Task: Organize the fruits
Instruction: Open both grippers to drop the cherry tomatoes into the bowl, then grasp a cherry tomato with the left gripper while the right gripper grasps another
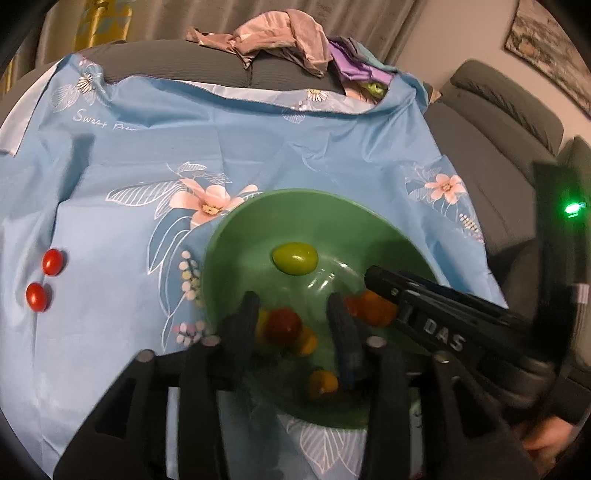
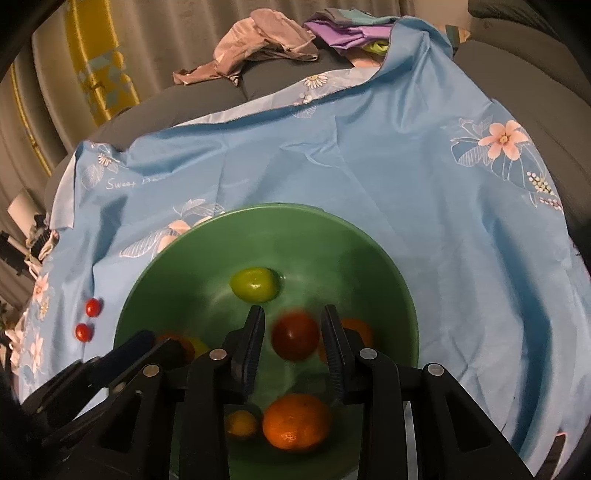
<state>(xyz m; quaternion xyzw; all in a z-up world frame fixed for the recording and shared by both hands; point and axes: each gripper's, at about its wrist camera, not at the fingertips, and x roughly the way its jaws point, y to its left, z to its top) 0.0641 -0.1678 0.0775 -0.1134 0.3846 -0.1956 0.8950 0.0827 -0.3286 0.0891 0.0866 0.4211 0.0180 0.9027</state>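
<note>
A green bowl sits on the blue floral cloth. My left gripper stands open over the bowl's near side. A blurred red tomato lies below the gap, and neither pad touches it. My right gripper is shut on another red tomato just above the bowl's bottom. In the left wrist view the right gripper comes in from the right. A green tomato, a mandarin and small yellow and orange fruits lie in the bowl. Two red tomatoes rest on the cloth to the left.
The blue cloth covers a grey sofa seat. A heap of crumpled clothes lies at the back. The sofa's arm rises on the right. A hand shows at the lower right.
</note>
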